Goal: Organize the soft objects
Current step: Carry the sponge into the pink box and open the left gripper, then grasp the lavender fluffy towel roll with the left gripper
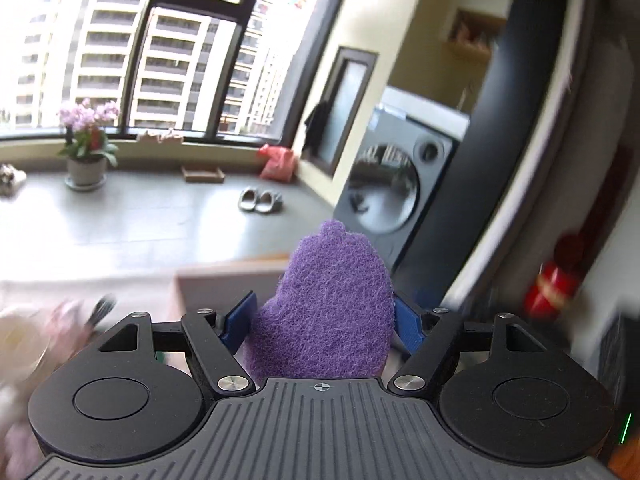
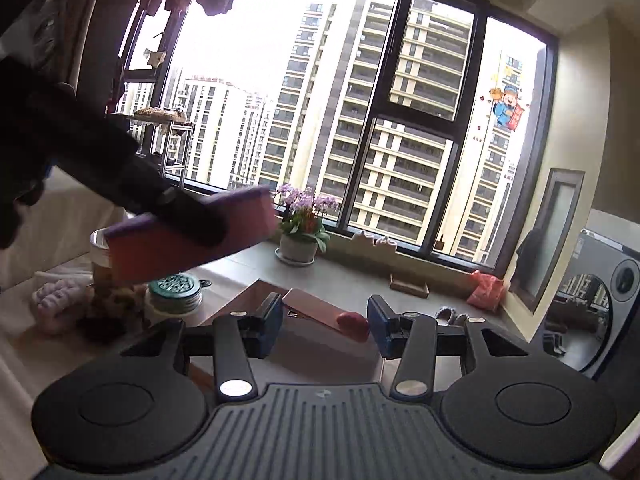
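Note:
My left gripper [image 1: 324, 320] is shut on a sponge with a purple scouring side [image 1: 328, 300], held up in the air. In the right wrist view the same sponge [image 2: 188, 240] shows as a purple and pink block held in the dark left gripper [image 2: 176, 208] at the left. My right gripper [image 2: 325, 316] is open and empty above a brown box [image 2: 316, 312]. A red soft object [image 2: 354, 326] lies in the box. A pale purple plush item [image 2: 56, 300] lies on the table at the left.
A lidded jar [image 2: 174, 292] and a cup [image 2: 100, 256] stand on the table. A potted orchid [image 2: 302, 224], slippers [image 1: 260, 200] and a red bag [image 2: 486, 290] sit on the window ledge. A washing machine [image 1: 396, 184] stands at the right.

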A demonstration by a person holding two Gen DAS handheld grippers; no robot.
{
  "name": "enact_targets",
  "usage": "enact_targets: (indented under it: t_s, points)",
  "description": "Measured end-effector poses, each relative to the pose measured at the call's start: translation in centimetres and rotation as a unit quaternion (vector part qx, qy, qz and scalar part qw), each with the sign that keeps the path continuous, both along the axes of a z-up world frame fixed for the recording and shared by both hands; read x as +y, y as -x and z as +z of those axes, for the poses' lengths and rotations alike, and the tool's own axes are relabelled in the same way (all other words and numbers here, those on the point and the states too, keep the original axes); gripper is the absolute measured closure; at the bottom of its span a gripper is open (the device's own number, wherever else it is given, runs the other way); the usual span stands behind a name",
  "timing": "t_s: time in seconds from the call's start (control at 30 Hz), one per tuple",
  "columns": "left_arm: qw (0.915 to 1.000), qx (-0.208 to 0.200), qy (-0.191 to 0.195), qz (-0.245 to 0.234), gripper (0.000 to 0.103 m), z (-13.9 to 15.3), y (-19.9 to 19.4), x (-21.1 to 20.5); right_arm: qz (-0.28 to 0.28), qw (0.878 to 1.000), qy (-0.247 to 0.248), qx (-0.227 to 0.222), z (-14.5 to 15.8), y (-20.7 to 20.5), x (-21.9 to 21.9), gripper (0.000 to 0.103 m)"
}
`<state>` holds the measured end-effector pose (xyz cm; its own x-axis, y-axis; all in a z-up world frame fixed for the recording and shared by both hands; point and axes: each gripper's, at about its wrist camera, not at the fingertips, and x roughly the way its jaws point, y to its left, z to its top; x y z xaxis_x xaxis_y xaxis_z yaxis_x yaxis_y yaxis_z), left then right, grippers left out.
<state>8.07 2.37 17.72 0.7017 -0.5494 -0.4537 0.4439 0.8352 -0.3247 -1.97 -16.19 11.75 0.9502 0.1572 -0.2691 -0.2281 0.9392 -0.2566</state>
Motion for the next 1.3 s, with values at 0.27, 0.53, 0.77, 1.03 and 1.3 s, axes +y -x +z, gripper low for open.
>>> enact_targets:
  t_s: [0.27, 0.53, 0.77, 1.03, 1.3]
  points:
    - [0.9868, 0.153, -0.043, -0.034, 0.025, -10.5, -12.7, -5.8, 0.013, 0.999, -0.008, 0.041, -7.0, -4.7, 1.1, 0.028]
    - [0.9797, 0.015, -0.198, -0.027, 0.030, -13.2, -10.1, -9.4, -0.004, 0.996, -0.041, 0.074, -9.6, -4.1, -0.6, 0.028]
    - [0.9956, -0.008, -0.091, 0.021, 0.030, -9.3, -6.6, -4.7, -0.008, 0.994, -0.063, 0.091, -9.1, -3.6, -0.5, 0.027]
    - [0.9839, -0.003, -0.112, 0.139, 0.030, -8.5, -1.0, 6.6, 0.005, 0.990, -0.092, 0.109, -9.3, -2.2, 2.1, 0.026]
    - [0.9661, 0.073, -0.128, 0.212, 0.031, -13.4, 1.5, 13.4, 0.020, 0.984, -0.079, 0.158, -11.1, -2.2, 5.9, 0.026]
